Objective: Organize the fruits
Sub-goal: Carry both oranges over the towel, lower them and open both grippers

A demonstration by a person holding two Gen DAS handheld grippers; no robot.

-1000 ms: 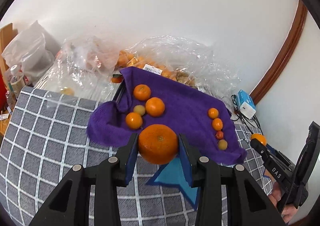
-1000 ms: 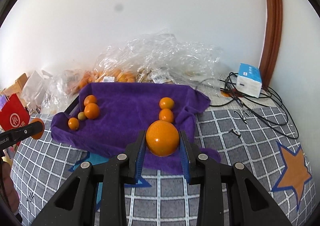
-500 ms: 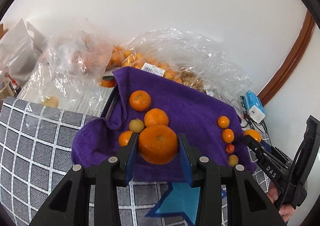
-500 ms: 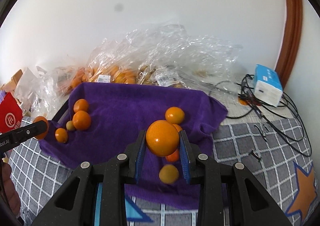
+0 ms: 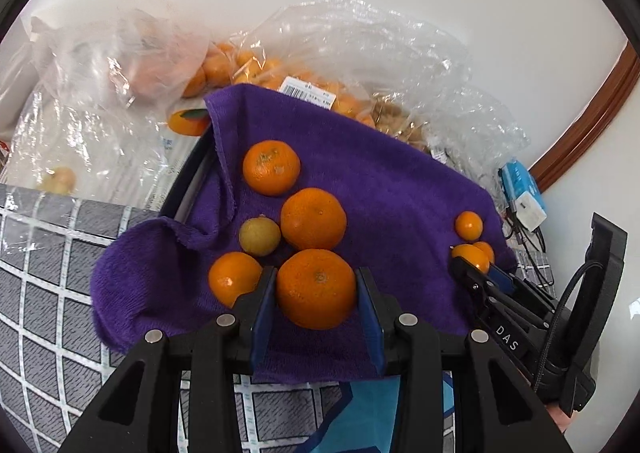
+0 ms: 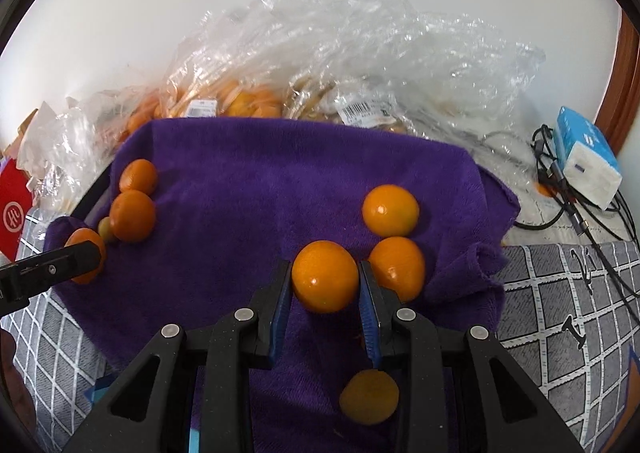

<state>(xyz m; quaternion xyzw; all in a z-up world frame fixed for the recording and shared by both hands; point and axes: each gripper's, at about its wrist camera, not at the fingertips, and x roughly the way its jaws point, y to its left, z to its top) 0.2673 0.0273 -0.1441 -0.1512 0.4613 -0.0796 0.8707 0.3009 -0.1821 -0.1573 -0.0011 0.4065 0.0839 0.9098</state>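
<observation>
A purple towel (image 5: 384,193) (image 6: 248,189) lies on the checked table. My left gripper (image 5: 316,301) is shut on a large mandarin (image 5: 316,287), held low over the towel's left group: two mandarins (image 5: 272,167) (image 5: 313,217), a smaller one (image 5: 233,277) and a yellowish small fruit (image 5: 259,234). My right gripper (image 6: 325,293) is shut on a smooth orange kumquat (image 6: 325,275), beside two kumquats (image 6: 390,209) (image 6: 398,267); another (image 6: 369,396) lies under the jaws. The right gripper also shows in the left wrist view (image 5: 472,269).
Clear plastic bags of fruit (image 6: 320,65) (image 5: 120,65) pile against the wall behind the towel. A blue and white box (image 6: 588,157) with black cables (image 6: 580,213) sits at the right. A red packet (image 6: 12,209) is at the far left.
Both grippers moved forward and down over the towel with their fruits still held; the left mandarin now sits next to the left group, the right kumquat beside the right row.
</observation>
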